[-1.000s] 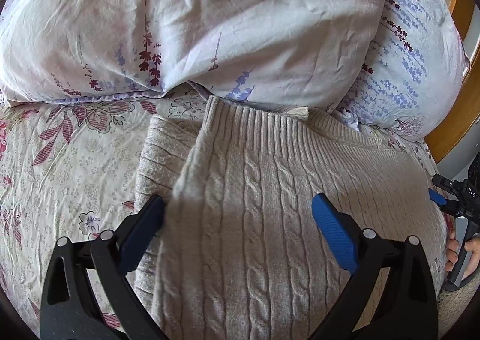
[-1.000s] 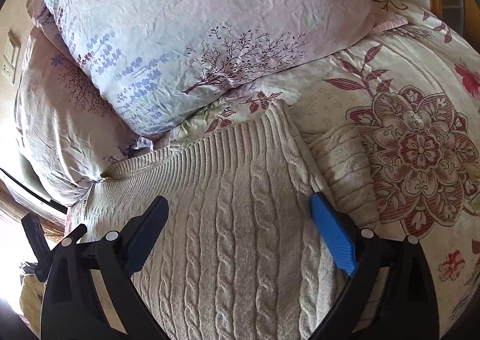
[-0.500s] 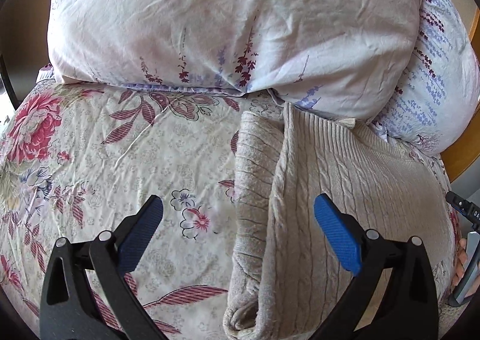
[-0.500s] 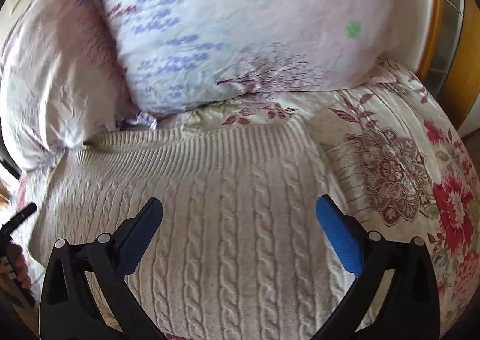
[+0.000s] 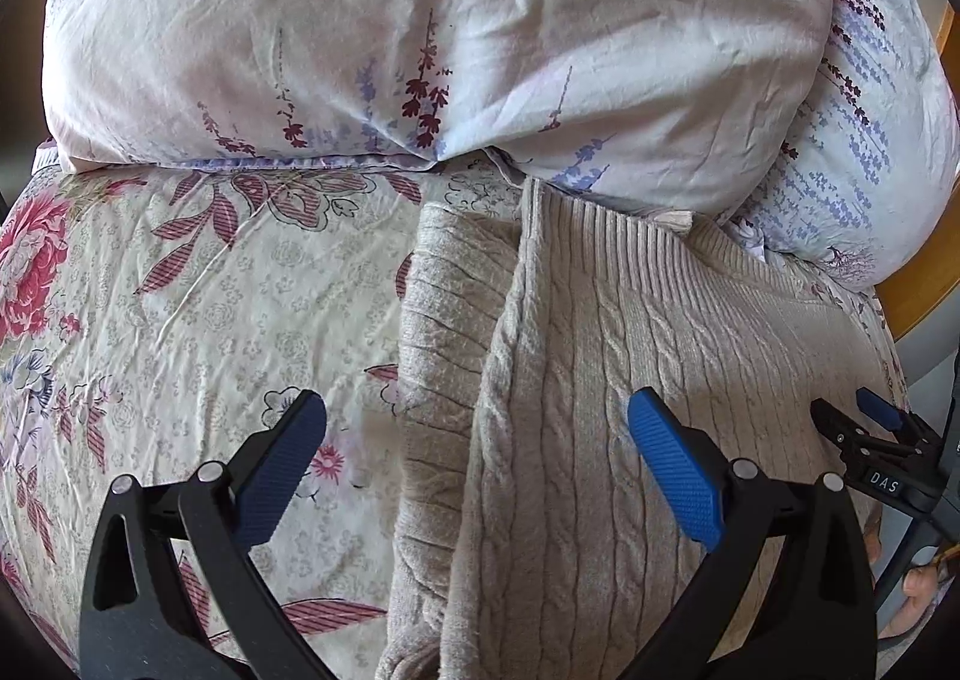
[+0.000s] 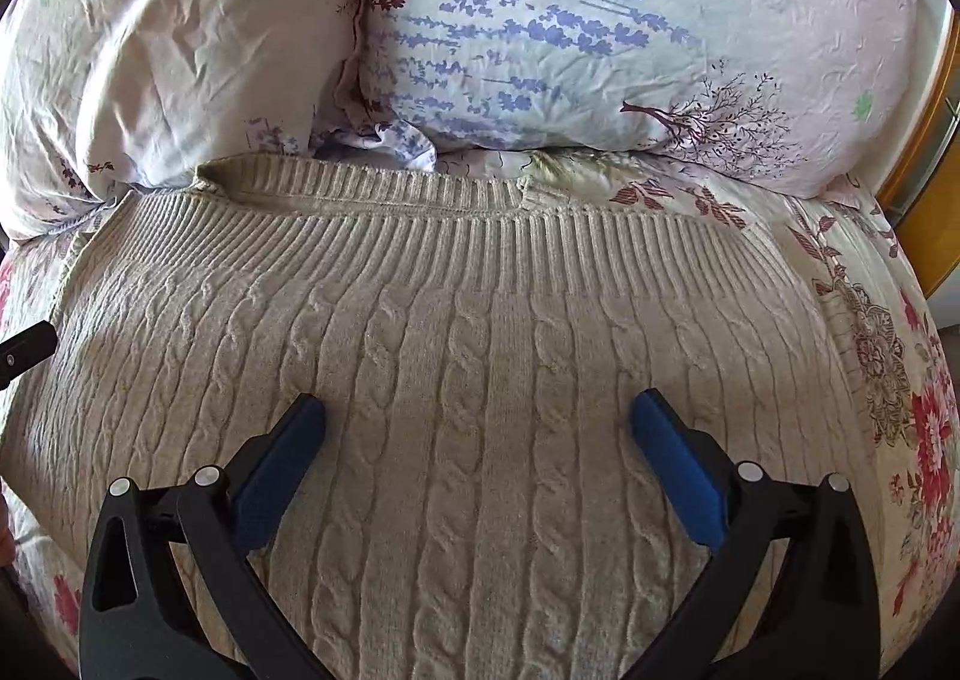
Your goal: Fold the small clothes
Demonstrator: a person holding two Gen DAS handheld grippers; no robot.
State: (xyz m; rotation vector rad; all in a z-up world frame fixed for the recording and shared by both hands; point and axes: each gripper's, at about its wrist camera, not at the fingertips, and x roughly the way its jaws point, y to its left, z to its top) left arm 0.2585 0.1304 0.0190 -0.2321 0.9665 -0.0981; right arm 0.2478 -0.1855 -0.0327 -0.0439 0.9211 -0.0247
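A cream cable-knit sweater (image 6: pixel 480 380) lies flat on the bed, its ribbed hem toward the pillows and nearly touching them. Seen from the left wrist, one side of it is turned in, so a folded sleeve (image 5: pixel 444 332) shows just beside the long edge of the body. The left gripper (image 5: pixel 477 452) hangs over that edge with its blue pads spread wide, one above the flowered sheet (image 5: pixel 210 320) and the other above the knit, gripping nothing. The right gripper (image 6: pixel 478 455) hovers over the middle of the sweater, its fingers likewise held well apart and empty. Behind the sweater two pale pillows with purple sprigs lean together, the left pillow (image 6: pixel 168 50) and the right pillow (image 6: pixel 630 32). A strip of wooden bed frame (image 5: pixel 924 284) shows at the far right of the left view.
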